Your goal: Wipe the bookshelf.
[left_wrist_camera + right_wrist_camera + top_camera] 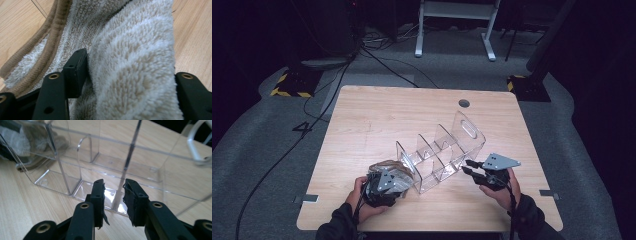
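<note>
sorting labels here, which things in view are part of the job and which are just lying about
In the job: towel, clamped in the left gripper; clear divided organizer; right gripper, open beside it.

Lying about: floor cables; white frame legs.

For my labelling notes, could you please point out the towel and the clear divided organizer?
towel (130,62), left gripper view, its fluffy folded middle.
clear divided organizer (468,129), high view, its tall handle-end wall.

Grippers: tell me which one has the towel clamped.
The left gripper: its jaws squeeze a fold of the fluffy towel. The right gripper is empty, beside the clear organizer.
</note>
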Demonstrator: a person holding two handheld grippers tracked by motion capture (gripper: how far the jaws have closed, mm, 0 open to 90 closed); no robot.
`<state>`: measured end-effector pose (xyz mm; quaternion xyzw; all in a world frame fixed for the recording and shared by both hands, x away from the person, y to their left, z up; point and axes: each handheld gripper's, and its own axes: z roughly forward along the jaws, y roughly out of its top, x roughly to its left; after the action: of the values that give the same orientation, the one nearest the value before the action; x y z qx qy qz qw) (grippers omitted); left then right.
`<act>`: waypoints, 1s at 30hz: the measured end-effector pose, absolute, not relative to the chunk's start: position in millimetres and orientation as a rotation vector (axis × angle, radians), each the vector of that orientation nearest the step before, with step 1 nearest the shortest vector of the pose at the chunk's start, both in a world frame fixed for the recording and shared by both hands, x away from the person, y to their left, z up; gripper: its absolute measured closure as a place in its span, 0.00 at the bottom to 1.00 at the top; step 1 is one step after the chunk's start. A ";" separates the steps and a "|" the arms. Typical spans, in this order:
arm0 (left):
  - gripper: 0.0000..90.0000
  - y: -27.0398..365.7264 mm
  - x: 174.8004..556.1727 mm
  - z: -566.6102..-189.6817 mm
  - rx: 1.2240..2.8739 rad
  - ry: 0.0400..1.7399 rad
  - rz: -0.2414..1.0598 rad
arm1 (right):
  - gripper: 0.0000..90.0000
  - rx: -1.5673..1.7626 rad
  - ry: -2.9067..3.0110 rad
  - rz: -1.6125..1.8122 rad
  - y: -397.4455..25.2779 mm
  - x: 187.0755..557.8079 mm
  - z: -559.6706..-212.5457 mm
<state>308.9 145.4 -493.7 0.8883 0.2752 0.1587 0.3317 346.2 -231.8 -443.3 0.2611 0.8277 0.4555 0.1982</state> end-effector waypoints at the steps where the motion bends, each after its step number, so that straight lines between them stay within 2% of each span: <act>1: 0.48 145.6 308.5 -493.1 2.326 0.715 0.408 | 0.77 0.733 2.296 1.285 -236.9 344.2 -438.3; 12: 0.59 139.2 299.1 -489.8 2.346 0.656 0.341 | 0.80 0.736 2.063 1.325 -266.6 341.1 -389.3; 18: 0.60 125.8 285.8 -487.9 2.370 0.575 0.265 | 0.78 0.793 2.026 1.265 -265.6 366.9 -392.6; 22: 0.60 117.3 280.0 -488.2 2.375 0.548 0.246 | 0.82 0.843 2.038 1.266 -267.4 384.1 -398.5; 30: 0.56 108.1 279.7 -490.8 2.386 0.556 0.295 | 0.89 0.869 2.082 1.248 -262.4 397.3 -407.2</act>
<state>279.7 108.1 -490.8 0.9125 0.2125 0.1129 0.3308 397.3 -262.4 -407.2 0.3238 0.7757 0.4650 0.2780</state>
